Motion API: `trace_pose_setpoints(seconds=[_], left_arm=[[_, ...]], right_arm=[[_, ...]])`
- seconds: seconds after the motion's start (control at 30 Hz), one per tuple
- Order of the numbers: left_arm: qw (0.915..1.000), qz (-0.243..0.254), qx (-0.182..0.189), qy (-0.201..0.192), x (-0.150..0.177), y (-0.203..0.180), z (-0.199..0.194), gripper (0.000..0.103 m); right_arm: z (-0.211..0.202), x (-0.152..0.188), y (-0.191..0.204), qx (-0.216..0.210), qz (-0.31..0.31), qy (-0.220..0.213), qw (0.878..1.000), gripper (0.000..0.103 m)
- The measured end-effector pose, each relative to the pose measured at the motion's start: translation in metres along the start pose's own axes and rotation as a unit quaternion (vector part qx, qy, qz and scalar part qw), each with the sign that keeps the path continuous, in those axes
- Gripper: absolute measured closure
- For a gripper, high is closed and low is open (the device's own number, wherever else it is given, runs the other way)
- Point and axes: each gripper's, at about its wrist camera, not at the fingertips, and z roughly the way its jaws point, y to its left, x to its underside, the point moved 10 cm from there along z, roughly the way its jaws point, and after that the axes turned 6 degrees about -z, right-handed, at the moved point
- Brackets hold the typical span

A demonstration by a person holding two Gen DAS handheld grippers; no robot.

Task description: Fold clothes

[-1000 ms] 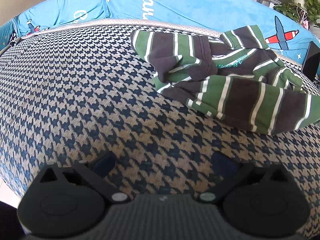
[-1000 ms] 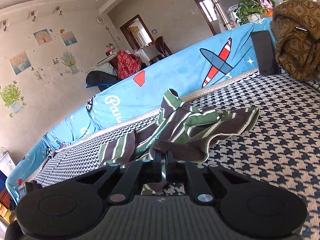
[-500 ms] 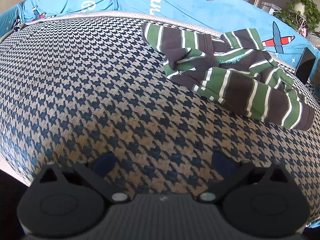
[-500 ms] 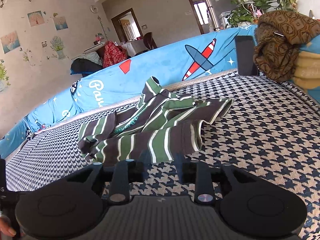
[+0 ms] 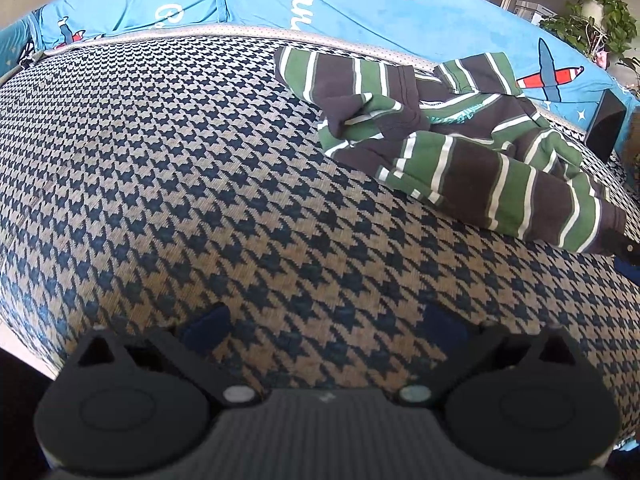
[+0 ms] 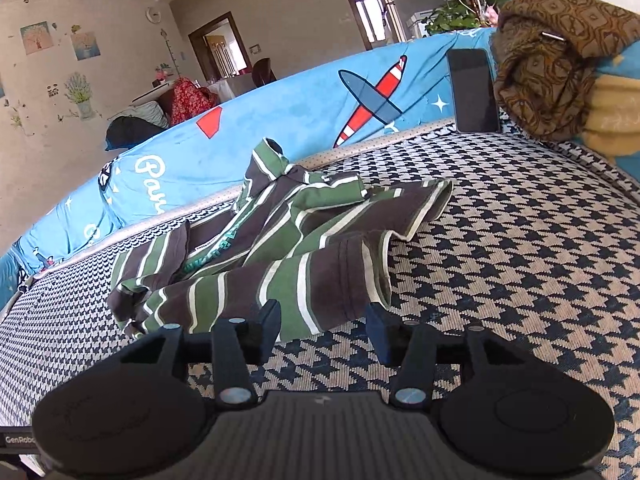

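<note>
Striped shirt (image 6: 280,256) crumpled, sleeve toward right fingers (image 6: 384,334)

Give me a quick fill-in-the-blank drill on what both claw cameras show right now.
1. The striped top lies crumpled on a mattress with a ____ weave.
2. The right claw is ____, its fingers apart near the top's hem.
3. The dark phone leans against a blue cover printed with a red-striped ____.
4. The left claw holds ____.

Missing words: houndstooth; open; airplane; nothing
</note>
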Motion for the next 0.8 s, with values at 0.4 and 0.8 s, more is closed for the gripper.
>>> trace_pose_setpoints(seconds=[0.4, 0.8], left_arm=[[0.9997, 0.019, -0.014, -0.008, -0.001, 0.000, 0.005, 0.000], [0.9997, 0.019, -0.015, -0.010, -0.002, -0.001, 0.005, 0.000]], right_arm=[[0.031, 0.000, -0.011, 0.016, 0.033, -0.003, 0.999, 0.056], [0.013, 0.003, 0.016, -0.028, 0.014, 0.007, 0.999, 0.096]])
